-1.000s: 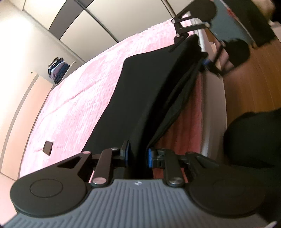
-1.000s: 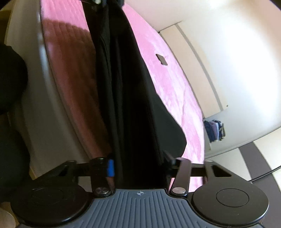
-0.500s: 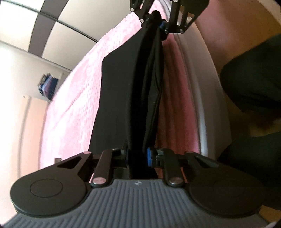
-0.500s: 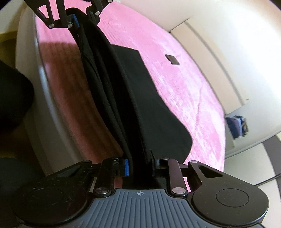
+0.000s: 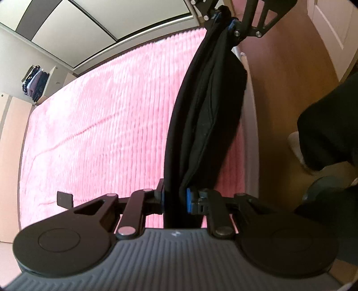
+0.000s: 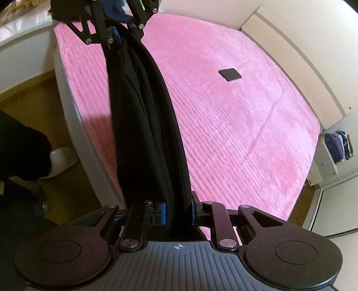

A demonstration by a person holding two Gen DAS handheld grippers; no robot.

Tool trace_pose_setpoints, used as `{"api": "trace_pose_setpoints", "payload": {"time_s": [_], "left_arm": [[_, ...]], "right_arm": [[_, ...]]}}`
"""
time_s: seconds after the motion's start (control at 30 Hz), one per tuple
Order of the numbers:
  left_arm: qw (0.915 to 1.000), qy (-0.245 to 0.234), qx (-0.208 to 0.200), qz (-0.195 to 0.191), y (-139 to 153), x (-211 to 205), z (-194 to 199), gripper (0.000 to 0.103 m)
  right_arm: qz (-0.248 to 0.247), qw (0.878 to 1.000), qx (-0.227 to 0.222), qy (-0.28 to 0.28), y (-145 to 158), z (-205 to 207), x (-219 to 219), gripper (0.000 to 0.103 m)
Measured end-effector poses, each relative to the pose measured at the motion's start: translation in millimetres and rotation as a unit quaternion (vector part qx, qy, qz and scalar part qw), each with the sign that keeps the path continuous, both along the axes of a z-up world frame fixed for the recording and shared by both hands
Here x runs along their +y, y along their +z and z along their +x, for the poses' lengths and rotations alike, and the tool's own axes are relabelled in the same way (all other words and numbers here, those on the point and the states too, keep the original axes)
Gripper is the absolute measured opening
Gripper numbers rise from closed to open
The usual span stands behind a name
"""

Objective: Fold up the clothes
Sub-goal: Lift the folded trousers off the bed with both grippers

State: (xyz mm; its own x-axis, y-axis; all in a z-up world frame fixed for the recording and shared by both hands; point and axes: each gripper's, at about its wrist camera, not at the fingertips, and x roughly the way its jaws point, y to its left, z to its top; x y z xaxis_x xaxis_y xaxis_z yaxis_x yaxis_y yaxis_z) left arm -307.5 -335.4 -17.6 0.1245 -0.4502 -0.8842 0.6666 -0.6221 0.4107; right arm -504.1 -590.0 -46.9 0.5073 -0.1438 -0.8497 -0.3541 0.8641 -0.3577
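A black garment point(image 5: 208, 116) hangs stretched between my two grippers, lifted off the pink bed point(image 5: 100, 125). My left gripper point(image 5: 175, 199) is shut on one end of it. My right gripper point(image 6: 177, 212) is shut on the other end point(image 6: 147, 125). Each gripper shows at the top of the other's view: the right gripper point(image 5: 223, 16) in the left wrist view, the left gripper point(image 6: 122, 39) in the right wrist view. The cloth sags in folded layers above the bed's near edge.
A small black flat object point(image 6: 230, 74) lies on the bed point(image 6: 235, 116); it also shows in the left wrist view point(image 5: 64, 198). A shelf with stacked clothes point(image 5: 35, 82) stands beyond the bed. Wooden floor point(image 5: 288, 94) and the person's dark legs point(image 5: 331, 134) are beside the bed's pale frame point(image 6: 73, 125).
Both grippers have lifted the black garment off the bed. It lay partly spread on the cover a second ago and now hangs free between them.
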Motion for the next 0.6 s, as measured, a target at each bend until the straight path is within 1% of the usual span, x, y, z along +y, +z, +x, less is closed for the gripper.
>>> {"api": "trace_pose_setpoints", "payload": {"time_s": [0.1, 0.23, 0.3, 0.43, 0.6], "left_arm": [[0.9999, -0.005, 0.011, 0.005, 18.3, -14.3, -17.2, 0.015], [0.9997, -0.006, 0.024, -0.003, 29.1, -38.6, -27.7, 0.015], [0.9994, -0.014, 0.029, -0.009, 28.2, -68.9, -26.2, 0.015], [0.9985, -0.038, 0.033, -0.022, 26.9, -108.2, -10.9, 0.015], [0.9958, -0.068, 0.041, -0.045, 21.2, -167.7, 23.2, 0.015]], "right_arm": [[-0.006, 1.000, 0.006, 0.004, 21.2, -13.5, -15.8, 0.017], [-0.019, 1.000, 0.012, -0.006, 31.7, -23.1, -39.2, 0.017], [-0.025, 0.999, 0.017, -0.015, 35.3, -26.2, -49.8, 0.017], [-0.039, 0.998, 0.030, -0.031, 36.6, -4.2, -75.6, 0.017], [-0.054, 0.996, 0.036, -0.061, 35.9, 36.5, -114.1, 0.017]]}}
